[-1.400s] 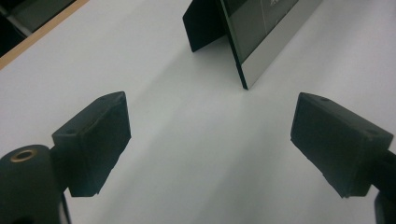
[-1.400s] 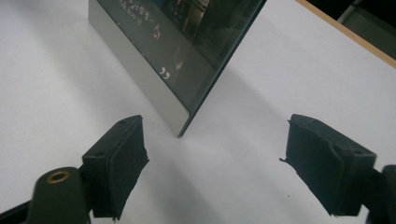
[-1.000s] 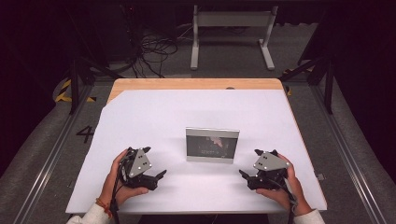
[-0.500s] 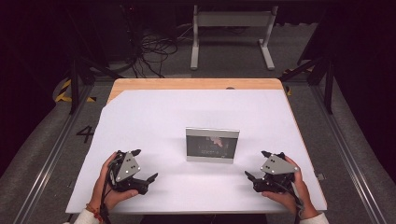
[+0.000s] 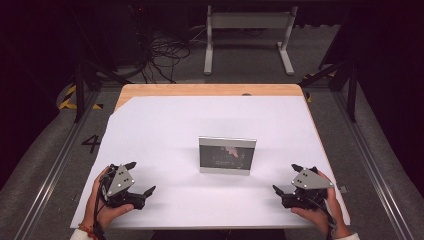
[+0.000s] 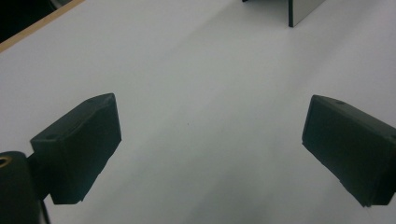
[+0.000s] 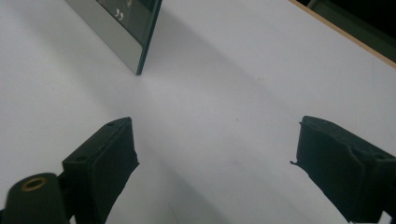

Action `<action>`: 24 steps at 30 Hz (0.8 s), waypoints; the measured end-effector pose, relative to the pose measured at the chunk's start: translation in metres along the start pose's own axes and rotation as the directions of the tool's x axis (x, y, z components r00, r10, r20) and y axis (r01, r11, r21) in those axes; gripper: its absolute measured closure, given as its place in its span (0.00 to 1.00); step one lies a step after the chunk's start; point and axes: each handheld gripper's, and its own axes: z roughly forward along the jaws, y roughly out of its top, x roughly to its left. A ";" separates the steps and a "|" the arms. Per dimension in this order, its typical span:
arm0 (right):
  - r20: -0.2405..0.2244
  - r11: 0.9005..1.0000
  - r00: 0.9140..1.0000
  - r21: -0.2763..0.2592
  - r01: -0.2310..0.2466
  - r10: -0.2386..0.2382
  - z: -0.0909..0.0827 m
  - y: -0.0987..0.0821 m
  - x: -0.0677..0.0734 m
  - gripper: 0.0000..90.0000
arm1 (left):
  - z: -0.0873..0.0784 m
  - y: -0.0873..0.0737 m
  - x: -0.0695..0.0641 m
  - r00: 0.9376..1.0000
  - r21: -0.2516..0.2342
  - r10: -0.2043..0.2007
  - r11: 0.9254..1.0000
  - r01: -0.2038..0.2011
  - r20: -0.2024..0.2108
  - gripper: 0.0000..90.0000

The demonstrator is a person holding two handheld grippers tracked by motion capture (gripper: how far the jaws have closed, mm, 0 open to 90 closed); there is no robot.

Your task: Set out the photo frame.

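Your left gripper (image 5: 140, 179) sits near the table's front-left corner, held in your left hand (image 5: 102, 210), w/ the grey three-cornered plate (image 5: 120, 180) on top. Jaws are spread wide, nothing between them; in the left gripper view the left gripper (image 6: 210, 154) looks along bare white tabletop (image 6: 196, 70), and the frame's lower corner (image 6: 303, 11) shows at the top edge, well apart from the jaws.

Mid-table stands the picture frame (image 5: 227, 155), upright, silver border, dark glass facing you. It's on the white table cover (image 5: 200, 120), roughly between both grippers but farther back than either, touching neither. A strip of bare wood (image 5: 200, 90) runs along the table's far edge.

Your right gripper (image 5: 287, 180) is near the front-right corner, in your right hand (image 5: 320, 210). Jaws also released, wide apart, holding nothing. In the right gripper view the right gripper (image 7: 215, 158) points past the frame's end (image 7: 123, 32), which stands ahead and to the left, near but clear of the jaw on that side.
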 end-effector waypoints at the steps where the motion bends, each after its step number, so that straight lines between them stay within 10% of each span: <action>1: 0.004 1.000 1.000 -0.004 -0.011 0.011 -0.001 -0.002 -0.001 0.13 | -0.001 -0.003 0.001 1.000 0.001 -0.012 1.000 0.012 0.002 0.07; 10: 0.009 0.999 0.999 -0.012 -0.035 0.035 -0.005 -0.016 -0.004 0.12 | -0.014 -0.020 0.014 0.995 -0.039 -0.099 0.994 0.099 0.008 0.06; 16: 0.021 0.991 0.992 -0.062 -0.120 0.122 -0.018 -0.037 -0.015 0.12 | -0.024 -0.033 0.024 0.978 -0.097 -0.208 0.973 0.210 0.031 0.07; 24: 0.030 0.975 0.977 -0.082 -0.207 0.210 -0.027 -0.055 -0.024 0.12 | -0.030 -0.041 0.022 0.977 -0.102 -0.211 0.972 0.211 0.012 0.06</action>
